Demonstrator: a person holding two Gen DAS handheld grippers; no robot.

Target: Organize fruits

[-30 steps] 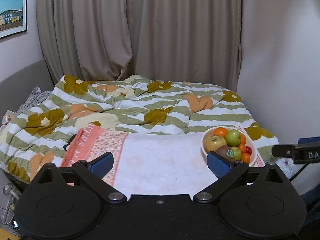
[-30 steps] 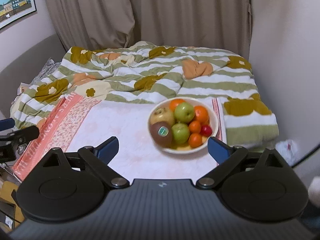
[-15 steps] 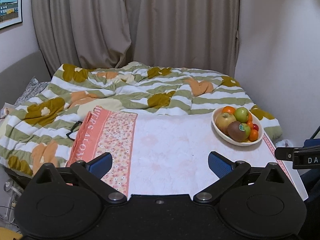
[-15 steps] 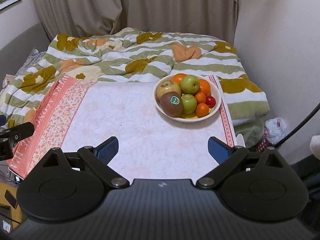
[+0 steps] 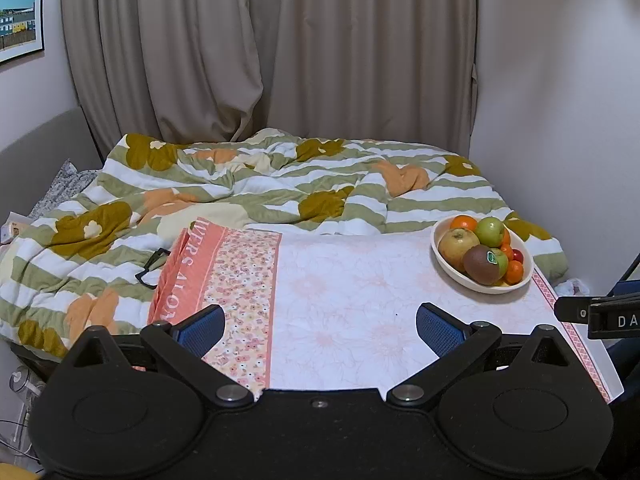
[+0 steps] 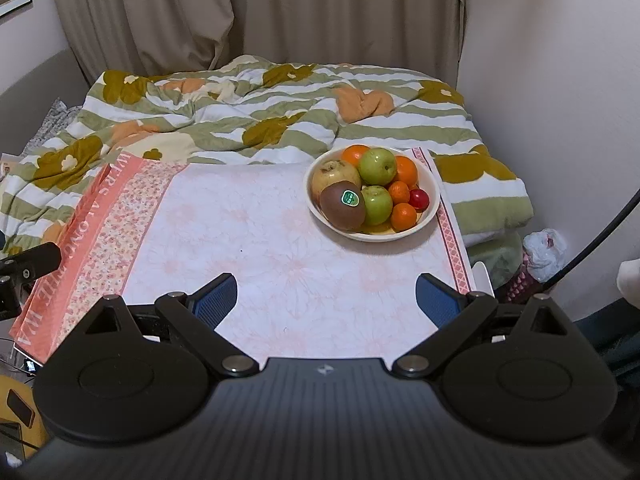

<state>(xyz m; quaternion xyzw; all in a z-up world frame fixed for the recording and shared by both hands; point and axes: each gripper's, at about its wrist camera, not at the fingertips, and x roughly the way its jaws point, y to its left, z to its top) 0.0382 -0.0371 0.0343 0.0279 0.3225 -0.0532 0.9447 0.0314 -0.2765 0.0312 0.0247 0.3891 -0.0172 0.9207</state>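
A white bowl (image 6: 434,184) of fruit stands at the far right of a table with a pink floral cloth (image 6: 248,240). It holds a brown kiwi with a green sticker (image 6: 342,205), a yellow apple (image 6: 334,174), two green apples (image 6: 377,166), several oranges (image 6: 406,171) and a small red fruit (image 6: 419,199). The bowl also shows in the left wrist view (image 5: 448,268). My right gripper (image 6: 326,300) is open and empty, short of the bowl. My left gripper (image 5: 320,328) is open and empty, over the near table, left of the bowl.
A bed with a striped flowered quilt (image 5: 260,184) lies behind the table. Curtains (image 5: 280,48) hang at the back and a wall (image 6: 560,80) is close on the right. A black cable (image 6: 592,240) and a plastic bag (image 6: 546,248) are beside the table.
Both grippers have pulled back and risen, so the table and bowl look farther away and more of the cloth shows. Both stay open. The fruit has not moved.
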